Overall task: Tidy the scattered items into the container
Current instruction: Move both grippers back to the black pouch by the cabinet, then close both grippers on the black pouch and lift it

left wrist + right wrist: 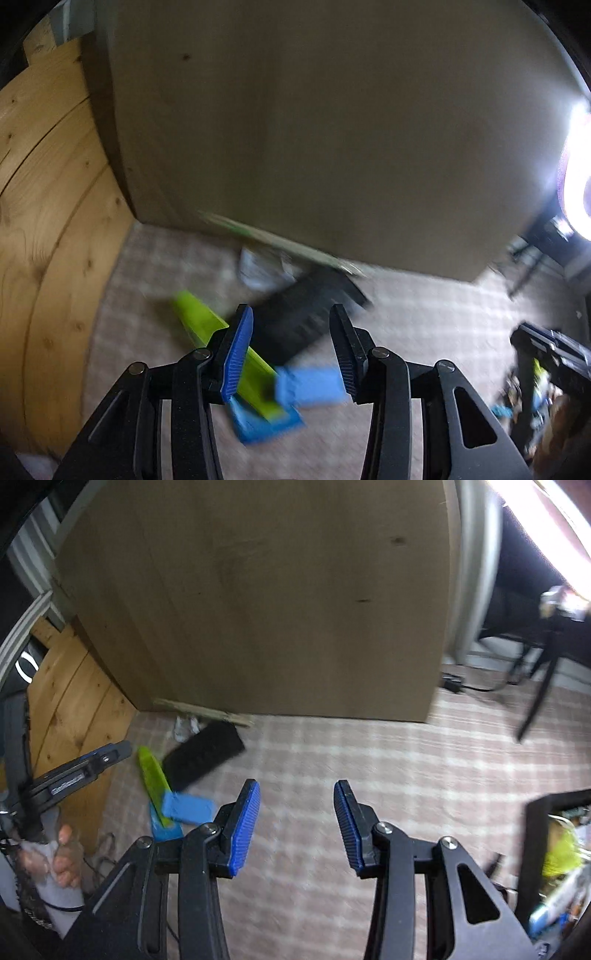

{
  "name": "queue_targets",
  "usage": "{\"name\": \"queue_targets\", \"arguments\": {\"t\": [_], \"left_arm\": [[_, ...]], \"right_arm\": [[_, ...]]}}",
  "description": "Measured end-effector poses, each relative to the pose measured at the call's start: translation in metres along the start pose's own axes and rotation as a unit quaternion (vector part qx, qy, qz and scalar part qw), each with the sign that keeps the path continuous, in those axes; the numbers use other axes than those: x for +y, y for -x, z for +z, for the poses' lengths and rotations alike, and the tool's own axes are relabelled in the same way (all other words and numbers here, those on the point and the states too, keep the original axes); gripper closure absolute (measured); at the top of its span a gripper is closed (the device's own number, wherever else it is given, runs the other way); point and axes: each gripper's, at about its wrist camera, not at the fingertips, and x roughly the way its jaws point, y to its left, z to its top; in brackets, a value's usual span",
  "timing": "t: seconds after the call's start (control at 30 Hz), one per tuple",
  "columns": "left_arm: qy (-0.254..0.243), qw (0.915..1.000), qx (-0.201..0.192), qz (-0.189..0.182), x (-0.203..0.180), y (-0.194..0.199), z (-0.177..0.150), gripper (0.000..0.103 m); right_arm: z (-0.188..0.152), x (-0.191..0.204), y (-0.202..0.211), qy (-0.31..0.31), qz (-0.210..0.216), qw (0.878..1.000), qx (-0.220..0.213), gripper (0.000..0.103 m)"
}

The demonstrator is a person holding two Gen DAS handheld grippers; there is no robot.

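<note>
On the checked carpet lie a lime-green long piece, a black rectangular block and two flat blue pieces, one partly under the green piece. My left gripper hangs above them, open, its pads touching nothing. The right wrist view shows the same green piece, black block and blue pieces at the left. My right gripper is open over bare carpet. The black container stands at the right edge, holding yellow and other items.
A tall brown cabinet stands right behind the items, with a wooden panel to their left. Crumpled white paper lies at the cabinet's foot. A person's hand shows at the lower left. Dark furniture legs stand at the far right.
</note>
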Motion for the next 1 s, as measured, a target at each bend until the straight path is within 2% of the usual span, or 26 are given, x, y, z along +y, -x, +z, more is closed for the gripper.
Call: {"name": "queue_targets", "arguments": {"t": [0.23, 0.43, 0.63, 1.0], "left_arm": [[0.046, 0.9988, 0.010, -0.016, 0.034, -0.049, 0.029, 0.062], [0.021, 0.9995, -0.014, -0.021, 0.019, -0.073, 0.039, 0.062], [-0.008, 1.0000, -0.005, -0.002, 0.011, -0.099, 0.036, 0.063], [-0.013, 0.9996, 0.017, 0.021, 0.023, -0.130, 0.025, 0.060]], "right_arm": [[0.028, 0.037, -0.072, -0.013, 0.012, 1.000, 0.021, 0.062], [0.044, 0.062, -0.116, -0.023, 0.007, 1.000, 0.020, 0.062], [0.053, 0.071, -0.143, -0.030, -0.003, 0.999, 0.022, 0.062], [0.052, 0.086, -0.179, -0.036, -0.036, 0.999, 0.013, 0.062]]}}
